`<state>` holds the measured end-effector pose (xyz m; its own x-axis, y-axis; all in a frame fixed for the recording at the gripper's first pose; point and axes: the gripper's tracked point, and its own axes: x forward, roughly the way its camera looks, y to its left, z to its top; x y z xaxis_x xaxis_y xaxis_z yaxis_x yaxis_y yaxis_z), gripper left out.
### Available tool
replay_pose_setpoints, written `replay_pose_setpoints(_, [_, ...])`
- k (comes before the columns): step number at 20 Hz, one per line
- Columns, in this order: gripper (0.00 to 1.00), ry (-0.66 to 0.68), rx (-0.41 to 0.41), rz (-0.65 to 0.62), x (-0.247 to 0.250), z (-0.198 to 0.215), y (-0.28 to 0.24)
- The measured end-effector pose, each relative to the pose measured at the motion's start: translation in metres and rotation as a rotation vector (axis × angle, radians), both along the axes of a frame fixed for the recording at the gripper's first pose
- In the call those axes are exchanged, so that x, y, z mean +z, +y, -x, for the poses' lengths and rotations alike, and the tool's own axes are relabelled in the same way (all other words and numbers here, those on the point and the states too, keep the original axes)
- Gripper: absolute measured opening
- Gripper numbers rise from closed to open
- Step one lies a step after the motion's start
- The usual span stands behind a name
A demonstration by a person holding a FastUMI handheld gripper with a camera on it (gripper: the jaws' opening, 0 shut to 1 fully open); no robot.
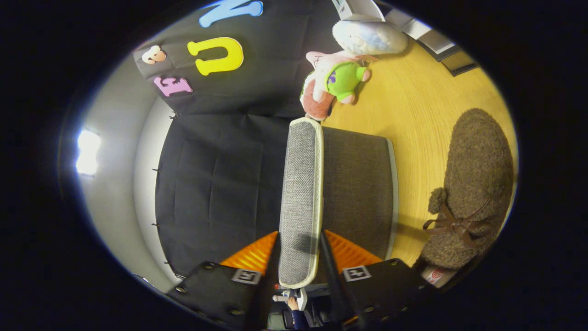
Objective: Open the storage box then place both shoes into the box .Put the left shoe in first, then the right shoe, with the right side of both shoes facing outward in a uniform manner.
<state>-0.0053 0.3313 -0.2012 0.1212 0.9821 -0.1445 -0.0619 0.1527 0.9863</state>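
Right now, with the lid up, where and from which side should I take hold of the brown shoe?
The gripper is shut on the lid. Take the brown shoe, lying flat on the wood floor beside the storage box, across its narrower bow end, probably from above.

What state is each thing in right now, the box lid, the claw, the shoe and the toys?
Lid: raised on edge, gripped between the fingers.
Claw: shut on lid.
Box: open, inside not visible.
Shoe: on the table beside the box, not yet packed.
Plush toys: lying beyond the box.
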Motion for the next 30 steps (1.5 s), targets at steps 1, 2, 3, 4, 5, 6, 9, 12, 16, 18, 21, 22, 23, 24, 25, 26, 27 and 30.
replay_pose_setpoints(1, [0.16,0.020,0.007,-0.025,0.005,0.004,0.000])
replay_pose_setpoints(2, [0.16,0.010,0.019,-0.034,0.008,0.008,-0.002])
replay_pose_setpoints(3, [0.15,0.002,0.040,-0.029,0.006,0.015,-0.005])
replay_pose_setpoints(4, [0.15,0.003,0.006,-0.027,0.009,-0.001,0.003])
replay_pose_setpoints(5, [0.01,-0.005,0.004,-0.039,0.011,0.004,0.000])
replay_pose_setpoints(6, [0.01,0.001,0.012,-0.046,0.013,0.005,-0.001])
replay_pose_setpoints(9, [0.01,-0.016,0.032,-0.029,0.021,0.010,-0.008])
replay_pose_setpoints(12, [0.01,-0.070,0.042,-0.008,0.040,0.009,-0.006])
replay_pose_setpoints(16, [0.01,-0.091,0.061,0.075,0.061,0.007,0.000])
replay_pose_setpoints(18, [0.00,-0.104,0.063,0.075,0.082,0.006,0.005])
replay_pose_setpoints(21, [0.01,-0.144,0.087,0.079,0.114,0.004,0.022])
replay_pose_setpoints(22, [0.00,-0.155,0.093,0.073,0.126,0.002,0.029])
replay_pose_setpoints(23, [0.01,-0.168,0.102,0.067,0.140,0.002,0.039])
replay_pose_setpoints(24, [0.01,-0.187,0.115,0.068,0.151,0.001,0.050])
replay_pose_setpoints(25, [0.01,-0.208,0.128,0.071,0.161,0.002,0.061])
replay_pose_setpoints(26, [0.00,-0.233,0.142,0.076,0.169,0.002,0.074])
replay_pose_setpoints(27, [0.00,-0.250,0.157,0.071,0.176,0.005,0.088])
replay_pose_setpoints(30, [0.01,-0.267,0.183,0.076,0.191,0.012,0.131])
